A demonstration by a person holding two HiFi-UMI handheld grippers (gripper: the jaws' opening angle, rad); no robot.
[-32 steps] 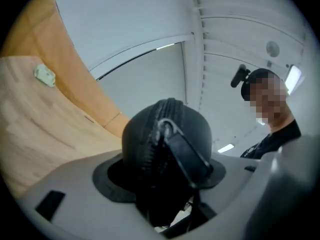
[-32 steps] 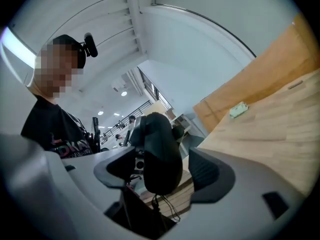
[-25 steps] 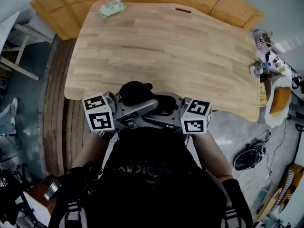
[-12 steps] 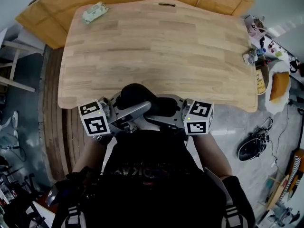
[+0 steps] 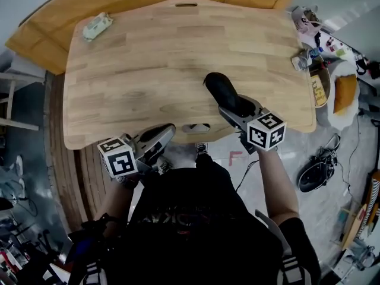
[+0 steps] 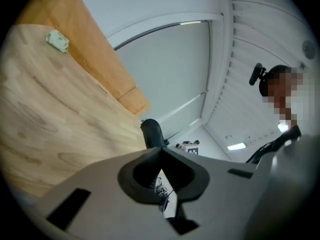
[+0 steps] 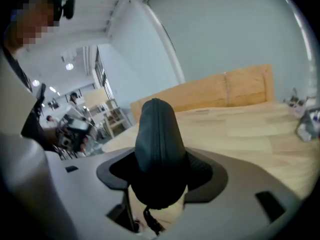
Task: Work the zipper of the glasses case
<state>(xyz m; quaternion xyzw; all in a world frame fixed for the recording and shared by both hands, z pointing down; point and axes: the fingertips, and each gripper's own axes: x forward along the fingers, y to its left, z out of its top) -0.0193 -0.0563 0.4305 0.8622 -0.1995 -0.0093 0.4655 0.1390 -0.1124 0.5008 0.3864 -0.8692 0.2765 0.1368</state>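
The black glasses case [image 5: 218,89] hangs over the right middle of the wooden table [image 5: 142,64]. My right gripper [image 5: 230,104] is shut on its near end, its jaws having closed a little in the last second. In the right gripper view the case [image 7: 156,134] stands up between the pads, zipper seam facing me, with a pull cord [image 7: 150,223] dangling below. My left gripper [image 5: 167,129] sits at the table's front edge, its jaws just closed and shut on nothing. In the left gripper view the left gripper [image 6: 161,150] has its tips meeting, and the case [image 6: 151,132] shows beyond them.
A pale packet [image 5: 97,26] lies at the table's far left corner. Small clutter [image 5: 304,59] sits at the right edge. A wooden board [image 5: 35,37] runs behind the table. Dark shoes [image 5: 317,172] lie on the floor to the right.
Both grippers were at the case in front of the body. The left gripper let go and shut. The right carried the case forward and right over the table.
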